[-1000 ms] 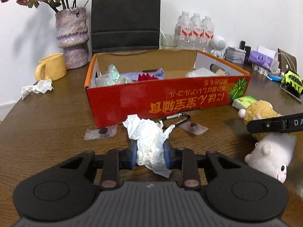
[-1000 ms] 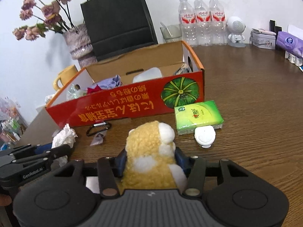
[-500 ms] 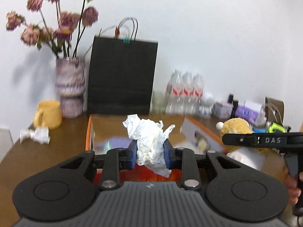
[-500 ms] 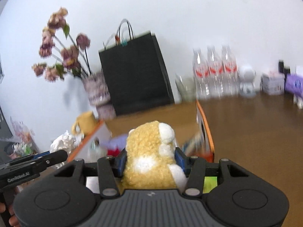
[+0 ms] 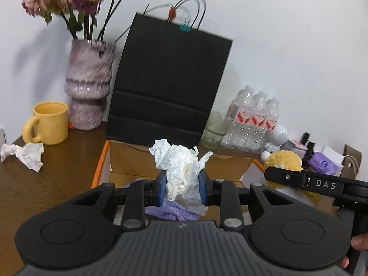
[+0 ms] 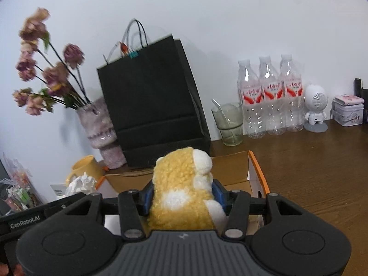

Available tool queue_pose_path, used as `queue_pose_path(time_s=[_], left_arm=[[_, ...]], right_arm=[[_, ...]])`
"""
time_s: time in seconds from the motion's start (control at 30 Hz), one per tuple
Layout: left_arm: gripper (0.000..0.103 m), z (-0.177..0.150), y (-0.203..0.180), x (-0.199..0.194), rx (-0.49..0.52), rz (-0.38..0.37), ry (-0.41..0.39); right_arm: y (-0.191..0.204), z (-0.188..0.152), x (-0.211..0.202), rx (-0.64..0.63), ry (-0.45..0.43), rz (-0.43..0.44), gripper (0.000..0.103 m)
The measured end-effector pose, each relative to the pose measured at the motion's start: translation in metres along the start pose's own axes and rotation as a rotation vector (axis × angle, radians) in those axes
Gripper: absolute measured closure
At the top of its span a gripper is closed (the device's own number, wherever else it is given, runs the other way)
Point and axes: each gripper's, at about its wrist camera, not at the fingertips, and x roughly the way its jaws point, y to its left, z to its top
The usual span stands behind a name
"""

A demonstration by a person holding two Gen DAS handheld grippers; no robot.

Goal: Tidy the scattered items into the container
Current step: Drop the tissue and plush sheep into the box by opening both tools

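Note:
My left gripper (image 5: 182,187) is shut on a crumpled white tissue (image 5: 180,168), held up over the near part of the open cardboard box (image 5: 128,158). A purple cloth (image 5: 170,210) lies in the box just below it. In the right wrist view my right gripper (image 6: 181,194) is shut on a yellow-and-white plush toy (image 6: 181,191), raised above the box (image 6: 232,170) near its right end. The plush (image 5: 284,159) and the right gripper's black finger also show at the right of the left wrist view. The tissue (image 6: 81,184) shows at the left of the right wrist view.
Behind the box stand a black paper bag (image 5: 170,82), a purple vase with dried flowers (image 5: 88,85), a yellow mug (image 5: 49,122), water bottles (image 6: 270,96) and a glass (image 6: 228,124). Another crumpled tissue (image 5: 24,153) lies on the brown table at the left. A small white robot figure (image 6: 316,105) stands far right.
Both grippers lifted off the table with their loads and moved forward over the box. The box's red front wall dropped out of view below the grippers.

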Motion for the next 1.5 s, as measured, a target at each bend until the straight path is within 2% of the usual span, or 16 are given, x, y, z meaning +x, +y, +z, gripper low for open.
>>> queue_pose_path(time_s=[0.17, 0.23, 0.27, 0.3, 0.33, 0.37, 0.4, 0.43, 0.5, 0.7, 1.1, 1.3, 1.5], left_arm=[[0.074, -0.004, 0.001, 0.021, 0.01, 0.02, 0.039], [0.07, -0.005, 0.001, 0.027, 0.025, 0.031, 0.051], [0.062, -0.006, 0.001, 0.029, 0.033, 0.034, 0.057], [0.043, -0.008, 0.001, 0.031, 0.035, 0.044, 0.056], [0.03, -0.008, 0.001, 0.032, 0.031, 0.064, 0.058], [0.012, -0.01, 0.002, 0.033, 0.027, 0.087, 0.06], [0.008, -0.01, 0.002, 0.033, 0.027, 0.097, 0.054], [0.008, -0.01, 0.002, 0.032, 0.031, 0.099, 0.048], [0.0, -0.009, 0.002, 0.032, 0.033, 0.106, 0.051], [0.0, -0.009, 0.0, 0.032, 0.03, 0.114, 0.067], [0.0, -0.007, 0.003, 0.031, 0.018, 0.128, 0.07], [0.0, -0.005, -0.001, 0.022, 0.024, 0.117, 0.058], [0.0, -0.002, -0.011, -0.008, 0.035, 0.105, 0.022]], right_arm=[[-0.002, 0.003, 0.029, -0.005, 0.034, -0.024, 0.054], [-0.003, 0.004, 0.036, -0.006, 0.039, -0.036, 0.054], [-0.004, 0.005, 0.039, -0.003, 0.045, -0.045, 0.053], [-0.006, 0.005, 0.043, 0.003, 0.054, -0.051, 0.048], [-0.008, 0.006, 0.045, 0.012, 0.066, -0.058, 0.047], [-0.01, 0.006, 0.046, 0.02, 0.079, -0.06, 0.037], [-0.012, 0.006, 0.047, 0.026, 0.091, -0.063, 0.019], [-0.014, 0.006, 0.047, 0.031, 0.097, -0.066, 0.012], [-0.015, 0.006, 0.046, 0.024, 0.1, -0.077, 0.009], [-0.013, 0.004, 0.047, -0.03, 0.166, -0.118, 0.009], [0.002, 0.002, 0.042, -0.111, 0.174, -0.12, 0.009], [0.009, 0.002, 0.029, -0.136, 0.161, -0.117, 0.009], [0.015, 0.001, -0.007, -0.155, 0.111, -0.097, 0.009]])
